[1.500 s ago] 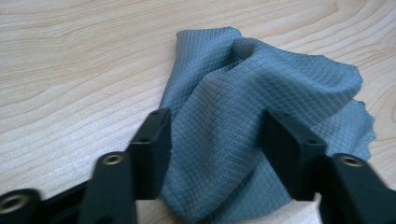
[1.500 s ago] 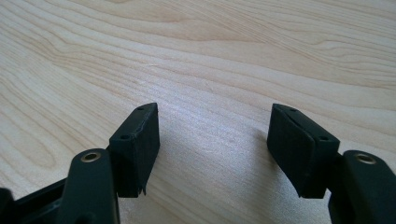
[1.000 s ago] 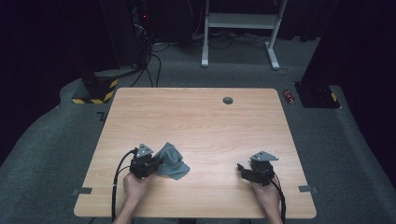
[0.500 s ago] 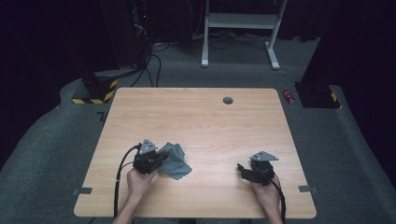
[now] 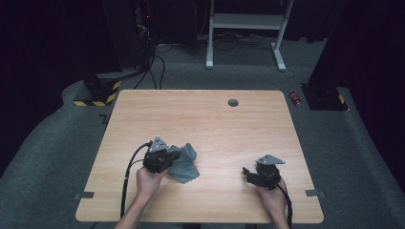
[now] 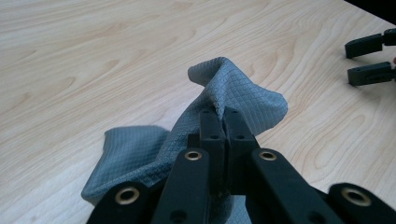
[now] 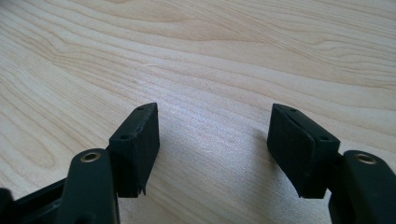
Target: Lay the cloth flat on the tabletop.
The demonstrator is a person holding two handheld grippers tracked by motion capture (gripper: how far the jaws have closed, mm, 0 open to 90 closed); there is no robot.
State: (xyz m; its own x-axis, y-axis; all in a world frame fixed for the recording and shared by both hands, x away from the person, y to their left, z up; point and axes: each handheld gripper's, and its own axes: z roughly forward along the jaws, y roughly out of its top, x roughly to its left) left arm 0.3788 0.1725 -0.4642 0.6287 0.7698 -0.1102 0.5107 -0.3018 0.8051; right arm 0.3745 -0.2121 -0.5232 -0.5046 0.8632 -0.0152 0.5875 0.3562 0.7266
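Grey quilted-check cloth (image 6: pixel 233 93), black claws, pale woodgrain table (image 5: pixel 200 114)

cloth (image 6: pixel 233 93): grey woven fabric, quilted grid, matt | table (image 5: pixel 200 114): pale wood-grain, smooth, faint sheen

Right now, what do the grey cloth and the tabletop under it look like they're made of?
The crumpled grey cloth looks like a soft woven or microfibre fabric: a fine diamond grid covers its matte surface, and it folds limply where the left tool pinches it. The pale tabletop shows wood grain with a smooth, faint sheen; whether solid wood or laminate can't be told.
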